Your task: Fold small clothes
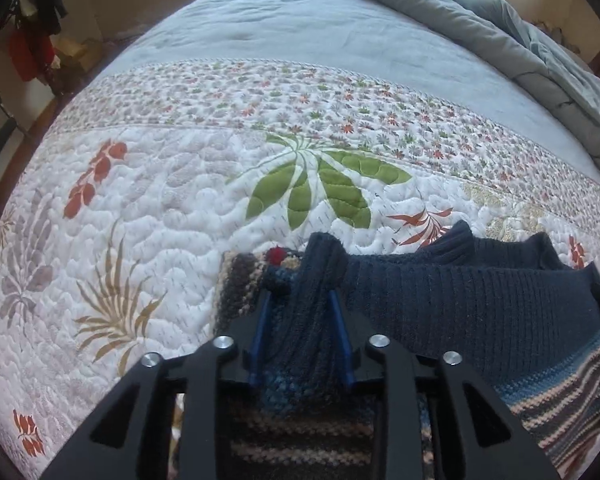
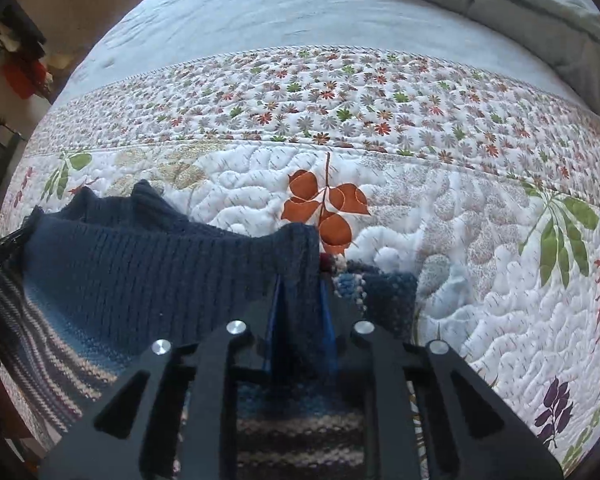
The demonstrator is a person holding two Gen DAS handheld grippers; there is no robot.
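A small knitted sweater (image 1: pixel 480 304) with a navy ribbed band and striped body is held up just over the quilt (image 1: pixel 160 208), its band stretched taut between the two grippers and its striped part hanging toward the cameras. The band's left corner is pinched by the left gripper (image 1: pixel 300 304), whose blue-lined fingers (image 1: pixel 260 332) are pressed in on a bunched fold of navy knit that rises between them. The opposite corner is pinched the same way by the right gripper (image 2: pixel 300 296), its fingers (image 2: pixel 326 320) closed against a thick fold of the same band. In the right view the left gripper's black tip is seen at the far left edge, touching the band's other end; in the left view a dark tip shows at the far right edge in the same manner. Stripes of blue, tan, cream and dark grey are seen below the navy band in both views. A red and cream tuft of knit (image 1: pixel 276 255) is seen just beside the left fingers, and a similar patch appears beside the right fingers; it may be a sleeve or trim, though this cannot be told through the blur. The quilt, white with printed leaves and a flowered border, is spread over a bed, with a pale blue sheet (image 1: pixel 300 32) beyond it and a rumpled grey-blue duvet (image 1: pixel 540 60) heaped at the far right.
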